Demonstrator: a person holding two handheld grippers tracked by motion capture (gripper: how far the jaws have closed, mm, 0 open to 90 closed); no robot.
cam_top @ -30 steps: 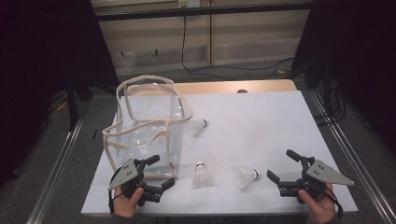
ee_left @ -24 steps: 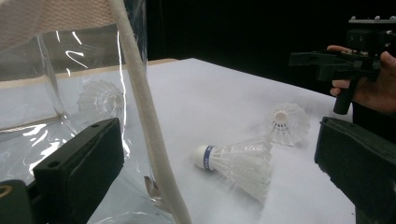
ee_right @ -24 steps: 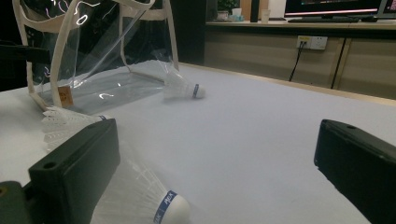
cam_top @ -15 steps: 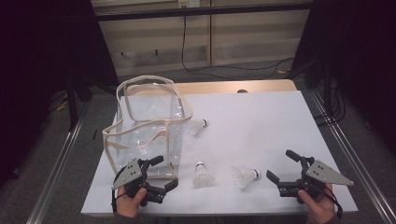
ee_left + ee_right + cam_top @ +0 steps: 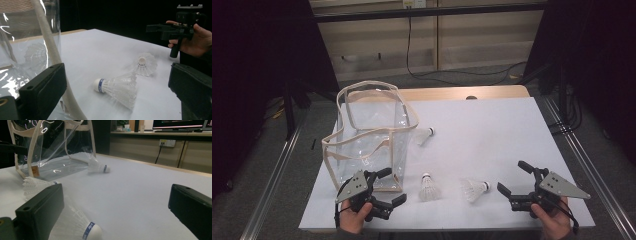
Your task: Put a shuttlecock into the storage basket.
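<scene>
- The left gripper [image 5: 388,194] hovers at the table's [image 5: 492,130] near edge, jaws spread, just beside the clear bag [image 5: 372,137].
- Two shuttlecocks, [image 5: 429,187] and [image 5: 474,188], lie between the grippers (a third [image 5: 424,135] by the bag).
- The right gripper [image 5: 513,180] is spread too, empty.

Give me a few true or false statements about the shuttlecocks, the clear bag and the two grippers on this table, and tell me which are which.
1. Three shuttlecocks lie on the table. True.
2. The clear bag lies flat on its side. False: it stands upright with its mouth open.
3. The left gripper is shut on a shuttlecock. False: its jaws are open and hold nothing.
4. The right gripper is open, beside the nearest shuttlecock. True.
5. One shuttlecock rests inside the bag. False: it lies on the table just outside it.
</scene>
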